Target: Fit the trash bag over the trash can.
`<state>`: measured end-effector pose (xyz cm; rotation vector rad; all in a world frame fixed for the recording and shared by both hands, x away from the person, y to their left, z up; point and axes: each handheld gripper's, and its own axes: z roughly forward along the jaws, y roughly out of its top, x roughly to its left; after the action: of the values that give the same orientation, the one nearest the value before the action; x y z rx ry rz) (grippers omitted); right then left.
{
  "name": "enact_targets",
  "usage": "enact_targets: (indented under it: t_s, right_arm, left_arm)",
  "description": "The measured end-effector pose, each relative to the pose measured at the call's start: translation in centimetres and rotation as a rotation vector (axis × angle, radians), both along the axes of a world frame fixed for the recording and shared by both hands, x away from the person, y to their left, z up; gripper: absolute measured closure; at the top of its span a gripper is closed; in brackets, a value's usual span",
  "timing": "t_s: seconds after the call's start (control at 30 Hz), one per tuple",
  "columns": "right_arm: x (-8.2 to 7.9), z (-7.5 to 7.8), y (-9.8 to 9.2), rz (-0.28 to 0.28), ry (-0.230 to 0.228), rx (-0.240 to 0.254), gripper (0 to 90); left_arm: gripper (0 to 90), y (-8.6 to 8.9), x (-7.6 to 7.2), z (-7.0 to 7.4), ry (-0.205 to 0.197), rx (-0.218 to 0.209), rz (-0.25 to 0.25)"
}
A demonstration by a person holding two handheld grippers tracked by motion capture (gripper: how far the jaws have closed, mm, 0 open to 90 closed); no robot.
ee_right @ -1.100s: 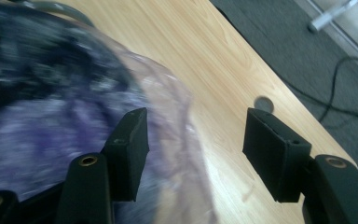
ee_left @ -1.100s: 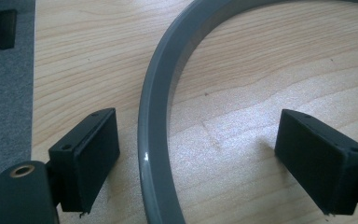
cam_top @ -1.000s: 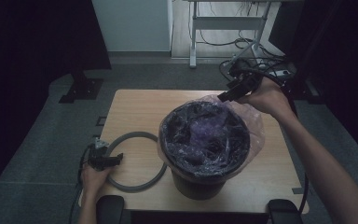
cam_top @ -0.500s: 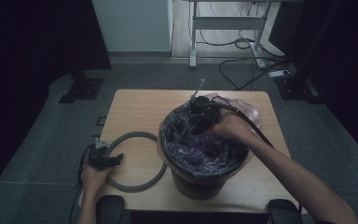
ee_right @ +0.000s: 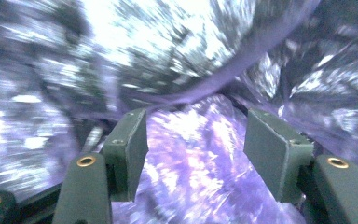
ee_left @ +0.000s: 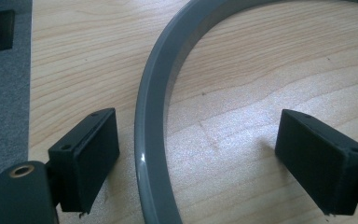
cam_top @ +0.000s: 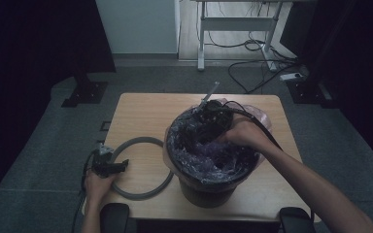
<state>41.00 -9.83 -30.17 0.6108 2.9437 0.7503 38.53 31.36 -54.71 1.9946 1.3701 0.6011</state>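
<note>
A dark bucket (cam_top: 209, 191) lined with a crinkled purple plastic bag (cam_top: 213, 162) stands on the wooden table (cam_top: 141, 114). My right gripper (cam_top: 200, 128) reaches down inside the bag. In the right gripper view its jaws (ee_right: 196, 128) have just been opening and stand apart, with loose bag film between them and the pads off it. A grey ring (cam_top: 139, 141) lies flat to the left of the bucket. My left gripper (cam_top: 120, 166) rests at the ring's near left. Its open jaws (ee_left: 198, 135) straddle the ring (ee_left: 151, 116) without pressing on it.
The bag's edge spills over the bucket's far right rim (cam_top: 264, 119). Two black pads (cam_top: 114, 216) (cam_top: 295, 219) sit at the table's front edge. Behind the table, a desk frame (cam_top: 201, 36) and cables (cam_top: 257, 48) stand on grey carpet. Dark curtains hang on both sides.
My right hand came from beyond the bucket's far right rim, moved left and down, and now sits inside the bag. The left gripper and the ring have stayed put.
</note>
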Motion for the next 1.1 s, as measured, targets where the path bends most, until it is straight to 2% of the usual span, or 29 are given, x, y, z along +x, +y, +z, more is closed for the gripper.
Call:
enact_targets:
  t_s: [0.07,0.1,0.2,0.27,0.3,0.37,0.43,0.53,0.57,0.63,0.7,0.83,0.97,1.03,1.1]
  right_arm:
    - [-0.4,0.8,0.0,0.005,-0.007,0.046,40.7]
    - [-0.5,1.1,0.2,0.002,-0.017,0.065,44.8]
    - [-0.2,1.3,1.3,-0.01,-0.042,0.089,64.8]
    - [0.3,1.0,2.3,-0.016,-0.048,0.099,74.2]
    - [0.6,0.7,2.9,-0.012,-0.049,0.097,76.1]
    - [1.2,-0.1,4.1,-0.003,-0.039,0.065,77.0]
    - [1.5,-1.1,5.2,0.014,-0.026,0.008,77.0]
    - [1.3,-2.5,5.8,0.038,0.016,-0.05,76.6]
    - [1.2,-2.5,5.7,0.043,0.019,-0.059,73.1]
    - [0.7,-1.6,5.2,0.042,0.008,-0.041,59.6]
    - [0.3,-0.2,4.4,0.038,-0.015,0.003,50.1]
    - [-0.3,3.1,1.4,-0.018,-0.075,0.074,44.0]
    - [-0.4,5.4,-2.4,-0.137,-0.174,0.06,42.6]
    - [-0.4,6.2,-4.3,-0.201,-0.229,0.037,42.9]
    - [-0.3,6.6,-5.9,-0.253,-0.261,0.017,45.5]
  left_arm:
    - [13.6,0.0,0.0,0.0,0.0,0.0,0.0]
    - [13.6,0.0,0.0,0.0,0.0,0.0,0.0]
    - [13.7,0.0,0.0,0.0,0.0,0.0,0.0]
    - [13.7,0.0,0.0,0.0,0.0,0.0,0.0]
    - [13.6,0.0,0.0,0.0,0.0,0.0,0.0]
    - [13.6,0.0,0.0,0.0,0.0,0.0,0.0]
    - [13.6,0.0,0.0,0.0,0.0,-0.001,0.0]
    - [13.5,0.0,0.0,0.0,0.0,-0.001,-0.001]
    - [13.5,0.0,0.0,0.0,0.001,-0.001,-0.003]
    - [13.5,0.0,0.0,0.0,0.0,-0.001,-0.003]
    - [13.5,0.0,0.0,0.0,0.001,0.0,-0.003]
    - [13.5,0.0,0.0,0.0,0.0,0.0,-0.003]
    - [13.5,0.0,0.0,0.0,0.0,0.0,-0.003]
    - [13.5,0.0,0.0,0.0,0.0,0.0,-0.003]
    - [13.5,0.0,0.0,0.0,0.0,0.0,-0.002]
